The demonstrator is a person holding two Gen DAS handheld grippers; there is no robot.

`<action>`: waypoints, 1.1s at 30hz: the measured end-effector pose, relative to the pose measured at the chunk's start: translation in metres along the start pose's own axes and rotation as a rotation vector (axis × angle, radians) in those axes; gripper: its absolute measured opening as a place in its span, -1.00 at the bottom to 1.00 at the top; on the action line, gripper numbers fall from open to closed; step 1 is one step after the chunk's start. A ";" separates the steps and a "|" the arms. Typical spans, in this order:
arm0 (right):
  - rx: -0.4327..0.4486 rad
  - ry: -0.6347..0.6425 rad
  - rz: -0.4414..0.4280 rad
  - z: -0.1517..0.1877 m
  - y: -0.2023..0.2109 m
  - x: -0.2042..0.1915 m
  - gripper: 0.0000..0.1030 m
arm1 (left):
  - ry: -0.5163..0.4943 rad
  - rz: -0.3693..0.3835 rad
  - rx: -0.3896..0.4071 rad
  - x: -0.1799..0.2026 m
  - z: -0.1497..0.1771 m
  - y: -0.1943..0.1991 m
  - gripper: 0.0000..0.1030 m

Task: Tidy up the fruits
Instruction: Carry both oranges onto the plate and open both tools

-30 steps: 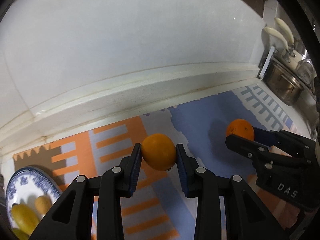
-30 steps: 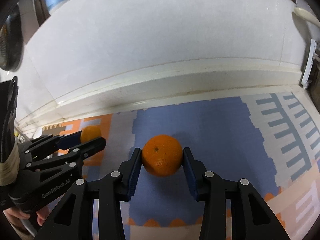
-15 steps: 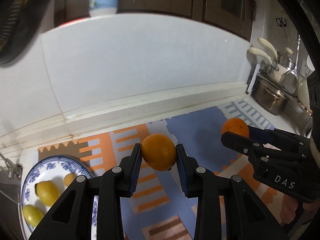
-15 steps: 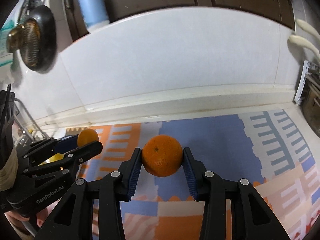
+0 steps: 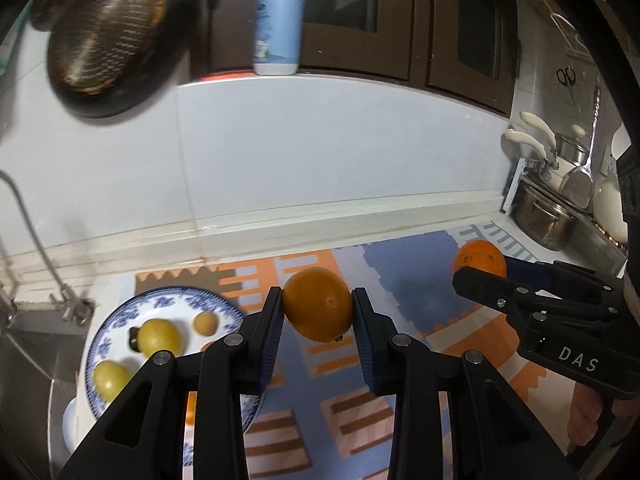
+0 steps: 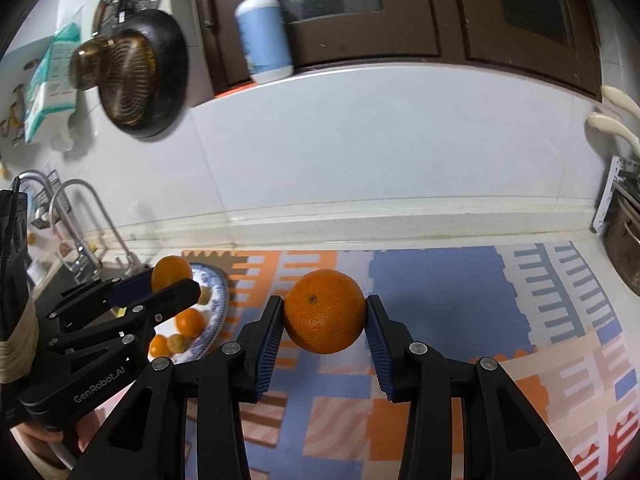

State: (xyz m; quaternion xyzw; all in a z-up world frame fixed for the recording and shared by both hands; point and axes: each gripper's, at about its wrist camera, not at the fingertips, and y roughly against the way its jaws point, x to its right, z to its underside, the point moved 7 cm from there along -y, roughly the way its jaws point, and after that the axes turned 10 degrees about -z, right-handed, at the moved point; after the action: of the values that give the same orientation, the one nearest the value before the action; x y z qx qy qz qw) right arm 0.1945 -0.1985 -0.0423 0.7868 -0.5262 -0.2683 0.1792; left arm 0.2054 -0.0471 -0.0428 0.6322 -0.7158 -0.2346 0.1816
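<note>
A blue pump bottle point(image 5: 278, 20) stands on the ledge — a dark pan point(image 6: 146, 76) hangs left, a steel pot point(image 5: 546, 216) sits far right.

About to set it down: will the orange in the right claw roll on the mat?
Probably: the orange is round, the mat flat with no rim. It looks firm, undented between the right claw pads.

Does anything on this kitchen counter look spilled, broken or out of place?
Nothing stands out. Each gripper holds an orange above the patterned mat, and the blue-and-white plate of fruit sits flat, nothing spilled.
</note>
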 end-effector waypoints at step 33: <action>-0.099 0.144 -0.171 0.030 -0.064 -0.135 -0.19 | 0.077 -0.176 -0.073 -0.135 0.062 0.034 -0.35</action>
State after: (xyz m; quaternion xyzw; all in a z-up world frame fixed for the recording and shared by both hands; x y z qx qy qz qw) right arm 0.1819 -0.0498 -0.0708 0.8362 -0.4291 -0.2511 0.2316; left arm 0.1613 0.0966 -0.0700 0.6941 -0.6410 -0.2511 0.2104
